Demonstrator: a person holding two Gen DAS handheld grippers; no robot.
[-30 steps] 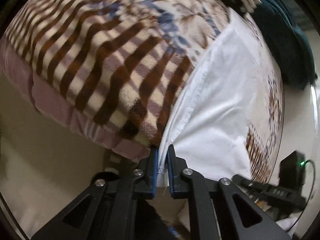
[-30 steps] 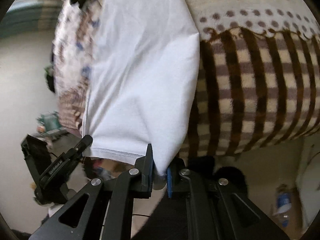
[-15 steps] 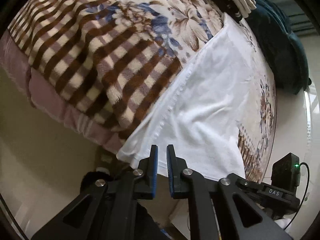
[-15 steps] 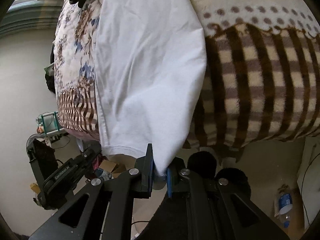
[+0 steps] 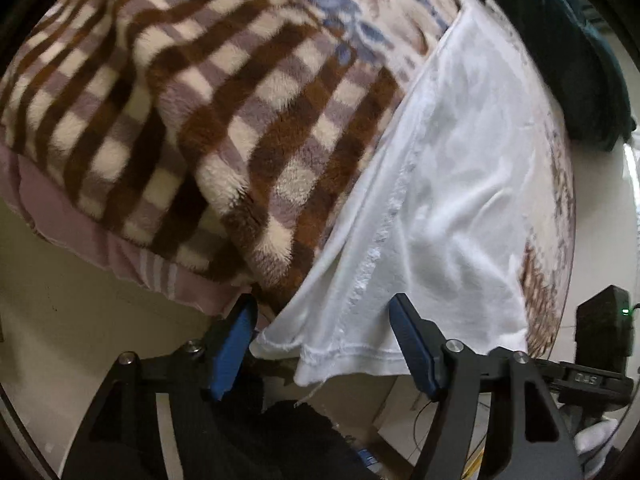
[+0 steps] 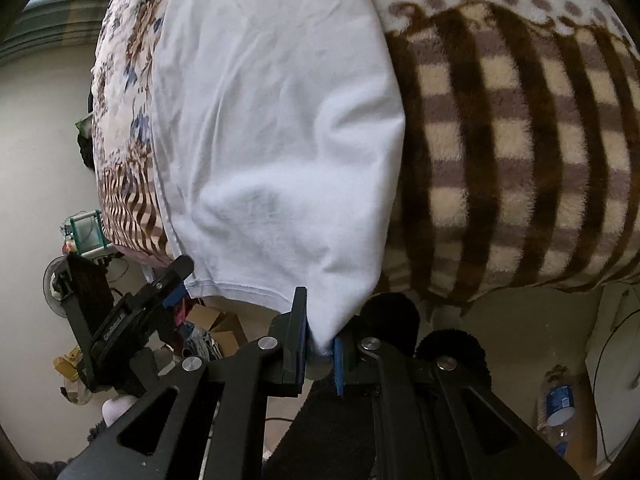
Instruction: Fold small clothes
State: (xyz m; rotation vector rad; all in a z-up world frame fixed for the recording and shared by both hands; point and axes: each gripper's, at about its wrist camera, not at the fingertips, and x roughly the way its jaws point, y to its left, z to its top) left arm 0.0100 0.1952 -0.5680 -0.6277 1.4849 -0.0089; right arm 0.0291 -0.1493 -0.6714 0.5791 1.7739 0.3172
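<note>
Holding a corner of the white garment (image 6: 276,132) in my right tongs (image 6: 320,354): blue pads narrow, cloth pinched between them at bottom centre of the right wrist view. Fabric runs up from the grip through the middle of the frame and lies flat on the checked blanket (image 6: 500,152), which fills the right side. Floral part of the blanket sits along the left edge of the cloth.

Left tongs (image 5: 322,344) are opening, jaws wide. Hem of the garment (image 5: 452,200) hangs between the blue pads (image 5: 230,344) at bottom centre of the left wrist view, but the pads aren't pressing on it. Cloth is loose there. Left pad sits just beside the hem corner; right pad is at the hem further along.

Garment in the left view spans from the lower centre up to the upper right, draped over the blanket's edge. Brown check of the blanket (image 5: 200,120) takes the left and centre. Pink sheet (image 5: 80,236) shows under it at lower left. Dark teal bundle (image 5: 568,72) at upper right, beyond the bed.

Left tongs also visible at lower left of the right wrist view, beside the hem.

Plastic bottle (image 6: 560,400) on the floor, lower right of the right view.
</note>
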